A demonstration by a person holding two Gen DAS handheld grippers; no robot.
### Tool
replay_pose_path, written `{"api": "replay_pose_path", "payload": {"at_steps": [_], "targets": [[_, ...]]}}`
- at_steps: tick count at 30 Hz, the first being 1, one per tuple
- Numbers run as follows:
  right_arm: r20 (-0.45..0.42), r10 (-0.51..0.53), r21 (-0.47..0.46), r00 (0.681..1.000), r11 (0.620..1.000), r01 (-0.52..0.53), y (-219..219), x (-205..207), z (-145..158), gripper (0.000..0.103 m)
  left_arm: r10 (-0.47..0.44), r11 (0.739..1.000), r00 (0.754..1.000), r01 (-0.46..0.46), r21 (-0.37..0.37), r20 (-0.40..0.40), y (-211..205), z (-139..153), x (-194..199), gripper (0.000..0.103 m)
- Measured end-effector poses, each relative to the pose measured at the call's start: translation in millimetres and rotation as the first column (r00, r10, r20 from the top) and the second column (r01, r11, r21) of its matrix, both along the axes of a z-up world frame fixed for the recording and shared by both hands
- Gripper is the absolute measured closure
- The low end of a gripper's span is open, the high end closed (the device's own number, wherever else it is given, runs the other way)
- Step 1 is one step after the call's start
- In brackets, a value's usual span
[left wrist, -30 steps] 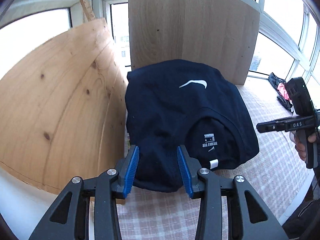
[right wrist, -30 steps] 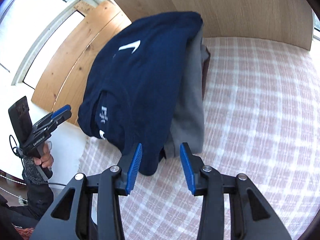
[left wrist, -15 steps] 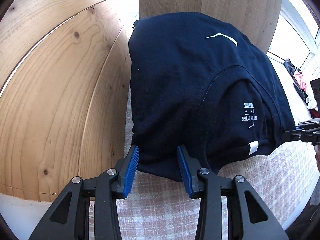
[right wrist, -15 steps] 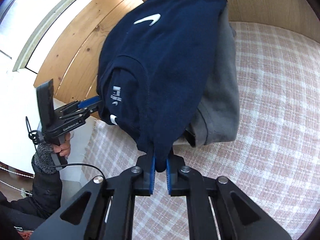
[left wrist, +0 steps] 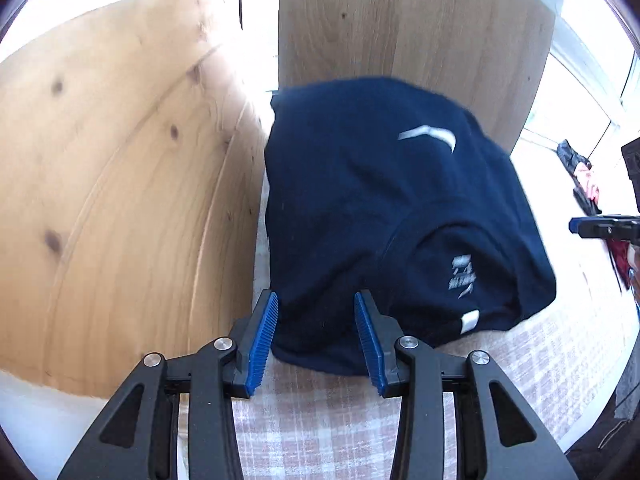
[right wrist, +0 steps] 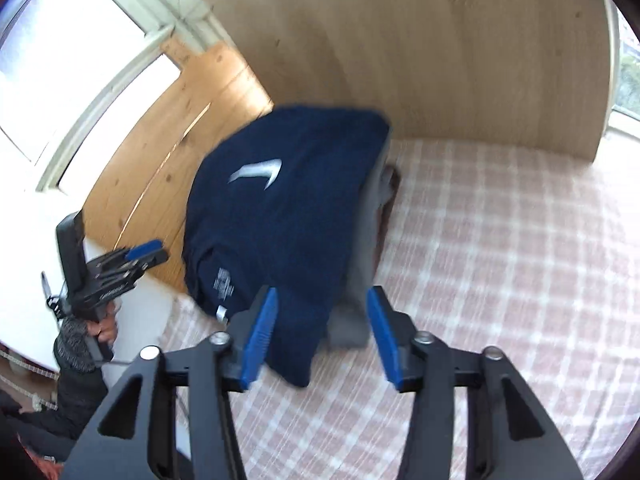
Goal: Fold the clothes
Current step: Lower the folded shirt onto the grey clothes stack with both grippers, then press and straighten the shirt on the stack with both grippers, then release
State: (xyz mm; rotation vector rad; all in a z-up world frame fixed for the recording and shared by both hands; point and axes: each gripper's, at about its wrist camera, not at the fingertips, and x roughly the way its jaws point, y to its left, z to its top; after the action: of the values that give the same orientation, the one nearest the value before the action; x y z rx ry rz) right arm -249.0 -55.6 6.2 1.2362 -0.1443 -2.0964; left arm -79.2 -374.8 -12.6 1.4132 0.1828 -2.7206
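grippers: black, blue ribbed pads, silver screws | sleeve: grey knit cuff, possibly glove

A folded navy-blue cotton T-shirt with a pale swoosh logo on its upper face is seen lying on top of a small stack of clothes. Its round collar with a printed inner label and a small white tag is turned toward the near edge, which droops over the stack. Beneath it a folded grey garment is exposed along the right side, and a dark maroon layer is glimpsed beside that. The stack is set on a pink-and-white checked cloth, close to the wooden boards.
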Motion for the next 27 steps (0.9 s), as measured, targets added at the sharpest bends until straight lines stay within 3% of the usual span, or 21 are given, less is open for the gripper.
{"api": "replay_pose_path", "payload": {"at_steps": [3, 6, 9, 11, 13, 14, 15, 21, 23, 27], "targets": [[-0.074, -0.059, 0.006, 0.995, 0.998, 0.060, -11.4, -46.4, 5.0, 0.056, -0.018, 0.999, 0.996, 0.016, -0.032, -0.088, 10.9, 35.5, -29.1, 0.064], [-0.032, -0.091, -0.042, 0.995, 0.995, 0.090, -21.0, -94.3, -7.0, 0.056, -0.034, 0.995, 0.990, 0.021, -0.098, -0.133, 12.0, 49.3, -84.9, 0.064], [0.060, -0.093, -0.105, 0.994, 0.990, 0.099, -29.6, -124.2, -23.4, 0.055, -0.015, 0.997, 0.993, 0.006, -0.073, -0.116, 0.8, 42.4, -131.6, 0.064], [0.081, -0.078, -0.051, 0.994, 0.995, 0.082, -42.4, -136.0, -37.3, 0.055, -0.030, 0.999, 0.995, 0.027, -0.027, -0.096, -4.2, 32.8, -155.9, 0.064], [0.125, -0.042, -0.051, 0.991, 0.998, 0.048, -53.9, -144.9, -52.4, 0.055, -0.031, 0.999, 0.997, 0.028, -0.045, -0.066, -9.8, 19.8, -168.0, 0.064], [0.145, -0.020, -0.072, 0.989, 0.997, 0.030, -59.2, -148.2, -57.9, 0.057, -0.022, 0.998, 0.999, 0.019, -0.055, -0.046, -14.9, 11.5, -173.7, 0.063], [0.151, -0.002, -0.084, 0.988, 0.996, 0.015, -63.7, -152.7, -60.2, 0.076, -0.012, 0.998, 0.999, 0.010, -0.056, -0.031, -16.0, 1.5, -182.8, 0.061], [0.076, 0.018, 0.014, 0.997, 1.000, -0.019, -77.4, -170.8, -52.9, 0.081, 0.035, 0.999, 0.999, -0.035, 0.005, -0.017, -38.9, -26.7, -191.5, 0.046], [0.044, 0.008, 0.027, 0.999, 1.000, -0.009, -73.0, -168.1, -46.0, 0.077, 0.041, 0.999, 0.999, -0.041, 0.022, -0.020, -41.6, -25.5, -188.7, 0.046], [-0.077, -0.067, 0.054, 0.995, 0.996, 0.072, -57.4, -145.2, -18.0, 0.077, 0.087, 0.995, 0.993, -0.090, -0.039, -0.077, -40.9, -1.6, -172.1, 0.052]]}}
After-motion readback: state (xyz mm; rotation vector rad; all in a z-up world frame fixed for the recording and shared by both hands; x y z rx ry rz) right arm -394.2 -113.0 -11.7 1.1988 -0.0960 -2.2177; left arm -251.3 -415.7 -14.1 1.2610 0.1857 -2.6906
